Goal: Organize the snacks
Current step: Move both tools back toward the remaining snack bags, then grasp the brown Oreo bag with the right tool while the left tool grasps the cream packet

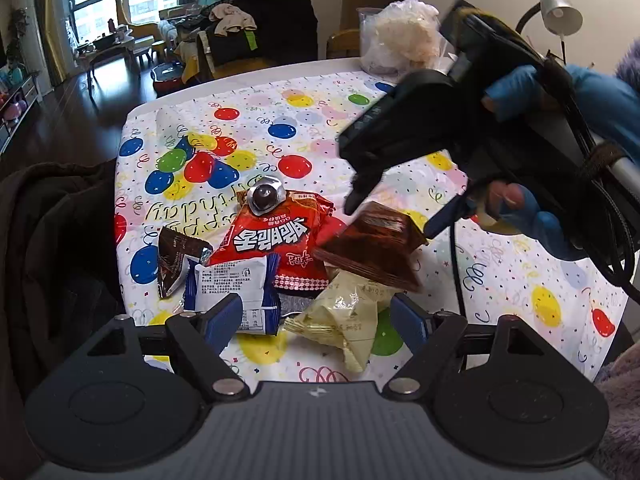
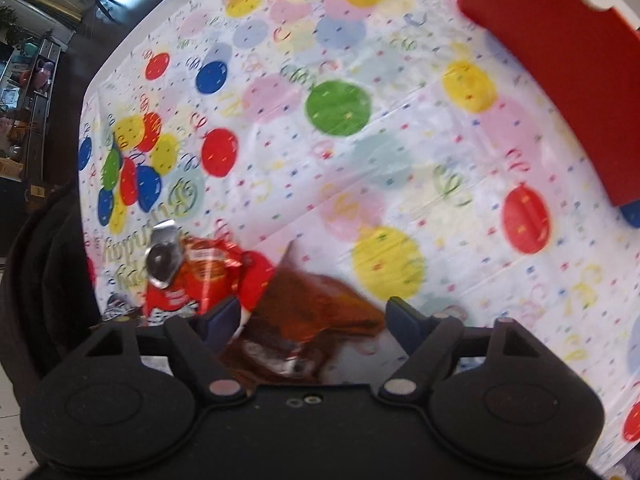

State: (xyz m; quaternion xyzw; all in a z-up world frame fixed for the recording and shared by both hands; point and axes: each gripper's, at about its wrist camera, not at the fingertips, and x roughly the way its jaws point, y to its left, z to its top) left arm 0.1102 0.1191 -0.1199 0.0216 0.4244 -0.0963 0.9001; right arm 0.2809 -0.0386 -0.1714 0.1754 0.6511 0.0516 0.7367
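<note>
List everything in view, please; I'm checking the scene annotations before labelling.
red snack bag: 1, red, middle of the pile
jelly cup: 1, silver foil, on the red snack bag
brown packet: 1, brown, right of pile, between the right gripper's open jaws
blue-white packet: 1, front left
dark packet: 1, dark brown, far left
cream packet: 1, pale yellow, front
red box: 1, upper right
tablecloth: 1, balloon print
left gripper: 1, black, open
right gripper: 1, black, open

Daylit, fisheye-warped edges; right view motion-blurred
</note>
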